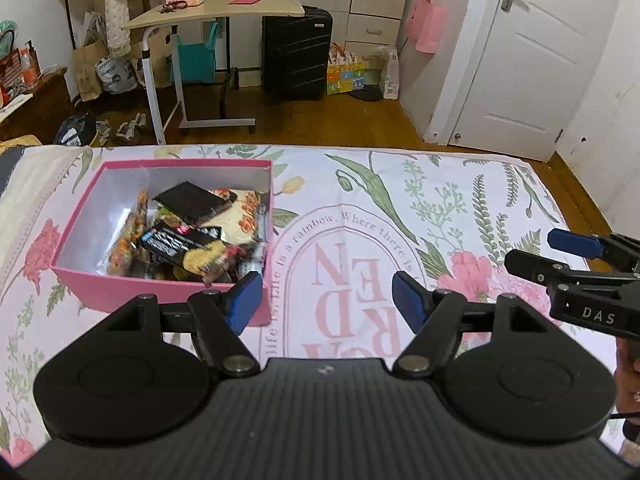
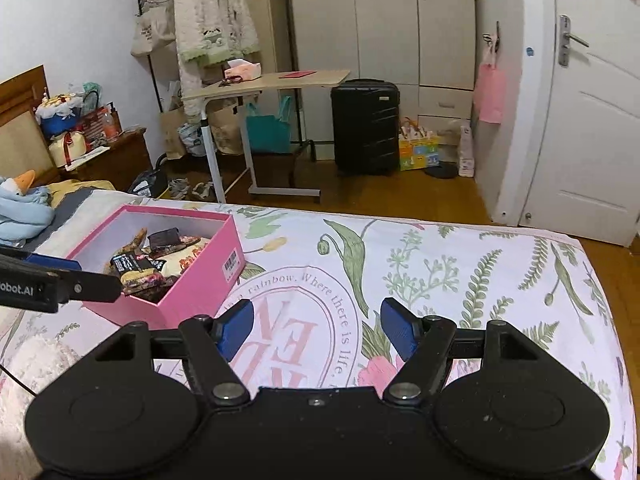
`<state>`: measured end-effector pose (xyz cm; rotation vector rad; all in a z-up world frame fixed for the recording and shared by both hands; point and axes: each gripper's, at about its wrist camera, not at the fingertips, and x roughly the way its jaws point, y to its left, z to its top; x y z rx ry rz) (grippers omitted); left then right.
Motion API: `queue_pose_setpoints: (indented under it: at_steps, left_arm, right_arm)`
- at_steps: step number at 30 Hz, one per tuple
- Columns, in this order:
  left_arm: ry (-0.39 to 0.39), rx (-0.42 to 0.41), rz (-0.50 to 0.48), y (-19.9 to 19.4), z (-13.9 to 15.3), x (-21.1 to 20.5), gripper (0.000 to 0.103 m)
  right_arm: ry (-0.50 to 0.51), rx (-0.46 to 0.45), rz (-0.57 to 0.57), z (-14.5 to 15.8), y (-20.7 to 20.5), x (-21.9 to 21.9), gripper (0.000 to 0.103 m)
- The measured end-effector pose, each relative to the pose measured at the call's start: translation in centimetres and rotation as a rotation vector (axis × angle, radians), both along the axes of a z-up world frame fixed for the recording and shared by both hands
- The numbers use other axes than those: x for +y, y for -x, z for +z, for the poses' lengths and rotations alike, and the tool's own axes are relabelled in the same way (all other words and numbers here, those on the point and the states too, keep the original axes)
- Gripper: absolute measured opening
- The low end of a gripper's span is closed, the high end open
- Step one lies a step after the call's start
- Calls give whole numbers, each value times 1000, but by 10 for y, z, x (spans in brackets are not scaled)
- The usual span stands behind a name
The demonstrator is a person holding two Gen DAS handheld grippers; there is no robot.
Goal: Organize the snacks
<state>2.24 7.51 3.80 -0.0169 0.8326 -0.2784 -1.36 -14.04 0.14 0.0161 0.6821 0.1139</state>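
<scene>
A floral bedsheet (image 1: 400, 208) spreads across the near scene. Beyond its far edge stand a white door (image 2: 592, 120), a black suitcase (image 1: 297, 54) and a rolling side table (image 1: 216, 14). The pink box (image 1: 168, 236) of snack packets (image 1: 184, 240) sits on the sheet at left, nothing blocking it. The left gripper (image 1: 326, 300) and right gripper (image 2: 317, 330) hover with fingers apart, empty.
</scene>
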Motion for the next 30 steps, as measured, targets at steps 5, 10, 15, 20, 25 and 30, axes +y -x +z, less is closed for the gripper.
queue_pose_setpoints:
  at_steps: [5, 10, 15, 20, 25, 30]
  left_arm:
    - [13, 9, 13, 10, -5, -2, 72]
    - [6, 3, 12, 21, -6, -2, 73]
    - [-2, -36, 10, 30, -5, -4, 82]
    - [-37, -74, 21, 36, -8, -8, 99]
    - [-83, -91, 38, 39, -16, -11, 103]
    - [-76, -73, 60, 38, -27, -9, 103]
  right_arm:
    - [33, -1, -23, -3, 12, 2, 77]
    - [34, 13, -49, -5, 18, -1, 82]
    - [23, 33, -46, -8, 22, -1, 83]
    - [65, 12, -48, -10, 28, 3, 94]
    - [123, 13, -97, -16, 27, 5, 100]
    - [163, 12, -123, -19, 26, 3, 100]
